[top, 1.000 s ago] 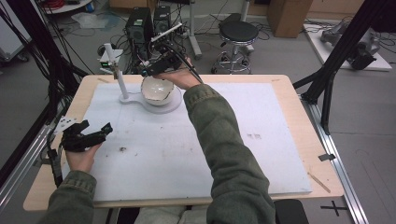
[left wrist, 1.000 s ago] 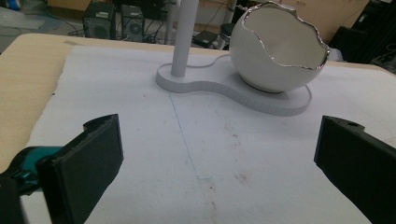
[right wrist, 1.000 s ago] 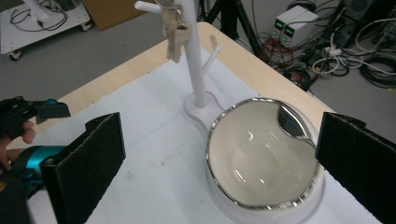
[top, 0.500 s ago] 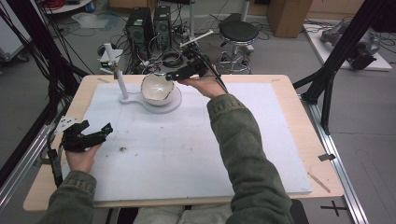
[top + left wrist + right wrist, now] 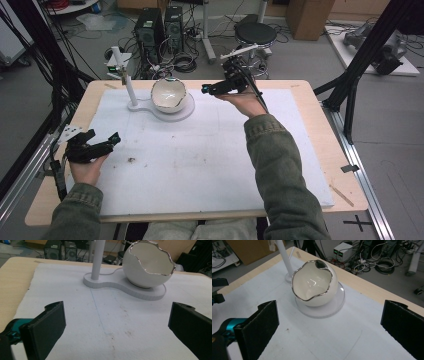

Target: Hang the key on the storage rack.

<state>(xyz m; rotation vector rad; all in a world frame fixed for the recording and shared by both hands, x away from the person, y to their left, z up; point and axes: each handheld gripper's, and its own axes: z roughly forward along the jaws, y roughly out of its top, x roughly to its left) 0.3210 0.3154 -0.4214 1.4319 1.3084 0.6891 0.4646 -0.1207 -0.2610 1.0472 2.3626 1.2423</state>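
A white egg-shaped bowl with a jagged silver rim sits on the round end of a flat white stand; a thin white pole rises from the stand's other end. My right gripper hovers open just right of the bowl, jaws pointing toward it and nothing between them. In the right gripper view the bowl lies ahead of the right gripper, and its inside looks empty. My left gripper rests open near the table's left edge. In the left gripper view the left gripper faces the bowl and pole.
A white foam sheet with small brown stains covers the wooden table. Black frame posts stand at the table's sides. Computers, cables and a stool are on the floor beyond the far edge.
My right gripper has drawn back from over the bowl to the right, and the arm swung right with it. The left gripper has stayed put.
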